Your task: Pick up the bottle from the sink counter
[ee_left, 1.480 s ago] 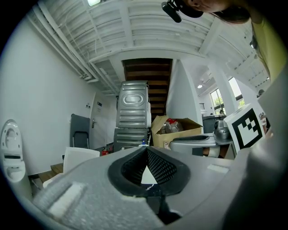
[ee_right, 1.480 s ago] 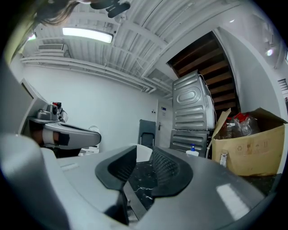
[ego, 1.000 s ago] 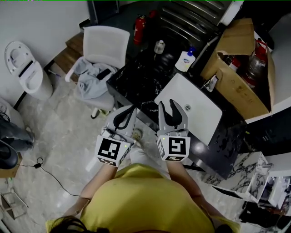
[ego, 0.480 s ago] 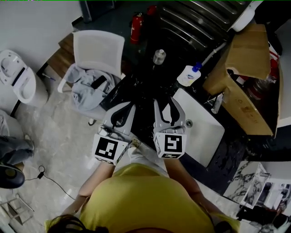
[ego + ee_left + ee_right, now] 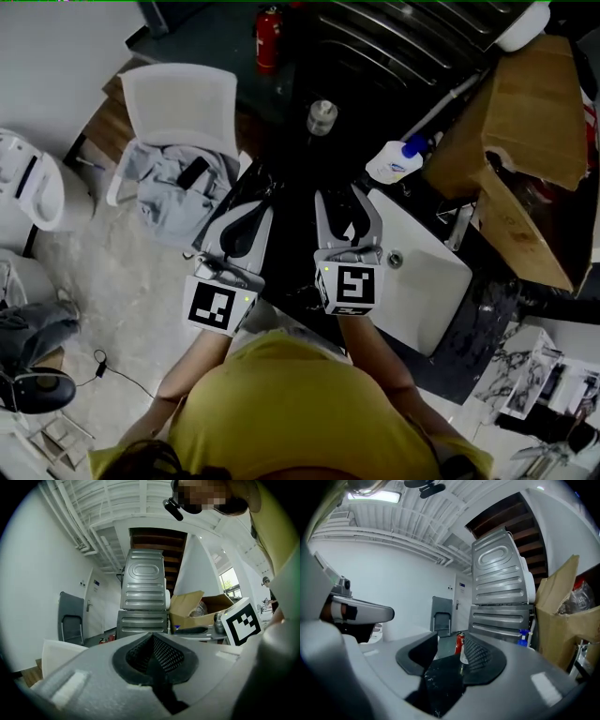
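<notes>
Since a second ago: both grippers farther out over the black counter (image 5: 291,169), right jaws spread wider, small bottle closer ahead of them.

Left gripper (image 5: 246,225): over the near left edge of the counter. Jaws together in its own view (image 5: 152,637), nothing between the pads.

Right gripper (image 5: 343,202): just left of the white sink (image 5: 422,281), over the counter. Jaws apart (image 5: 452,641), pads pressing on nothing; only counter surface shows through the gap.

Small bottle (image 5: 322,117): silvery cap, upright on the far part of the counter, well apart from both grippers. Shows past the right jaw's tip in the right gripper view (image 5: 463,657), not between the pads.

Blue-capped bottle (image 5: 398,159): white, lying tilted at the far corner of the sink, right of the small bottle; blue cap also visible in the right gripper view (image 5: 524,637).

Cardboard box (image 5: 525,122): on the right, beside the sink.

Fire extinguisher (image 5: 268,37): red, on the floor beyond the counter; appears just left of the small bottle in the right gripper view (image 5: 460,643).

White chair (image 5: 178,103): left of the counter, grey clothes (image 5: 173,183) heaped on the seat.
</notes>
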Tool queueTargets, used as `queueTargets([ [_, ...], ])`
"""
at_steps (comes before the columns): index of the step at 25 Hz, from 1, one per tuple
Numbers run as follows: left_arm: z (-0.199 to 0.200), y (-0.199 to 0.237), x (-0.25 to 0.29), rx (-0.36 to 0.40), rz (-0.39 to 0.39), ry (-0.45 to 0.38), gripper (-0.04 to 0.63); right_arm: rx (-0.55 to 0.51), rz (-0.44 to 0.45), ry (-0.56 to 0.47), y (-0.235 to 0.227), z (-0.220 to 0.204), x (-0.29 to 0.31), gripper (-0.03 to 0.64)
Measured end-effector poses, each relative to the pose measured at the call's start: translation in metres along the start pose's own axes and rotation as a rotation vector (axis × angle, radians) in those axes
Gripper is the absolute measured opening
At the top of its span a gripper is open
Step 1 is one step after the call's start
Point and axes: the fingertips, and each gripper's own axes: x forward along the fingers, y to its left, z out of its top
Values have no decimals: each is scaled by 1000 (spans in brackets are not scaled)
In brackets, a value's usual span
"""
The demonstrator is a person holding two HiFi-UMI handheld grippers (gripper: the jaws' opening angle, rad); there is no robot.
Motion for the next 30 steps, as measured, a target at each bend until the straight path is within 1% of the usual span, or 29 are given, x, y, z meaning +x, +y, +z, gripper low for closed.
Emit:
queueTargets([
  [5, -8, 12, 25, -14, -34, 17, 5, 0, -16, 24, -6, -8, 26, 184],
  [11, -15, 26, 55, -14, -106, 31, 5, 4, -57, 60, -18, -19, 61, 190],
  [14, -22, 34, 69, -15, -128, 42, 5, -8, -71, 64, -22, -23, 79, 196],
  [19, -37, 43, 92, -19, -169, 56, 5, -21, -83, 108, -26, -45, 110, 222],
  [25, -56, 51, 114, -22, -194, 83, 5, 1, -97, 153, -33, -74, 141, 238],
  [30, -71, 60, 130, -25, -195, 108, 5, 28, -111, 192, -42, -98, 165, 268],
])
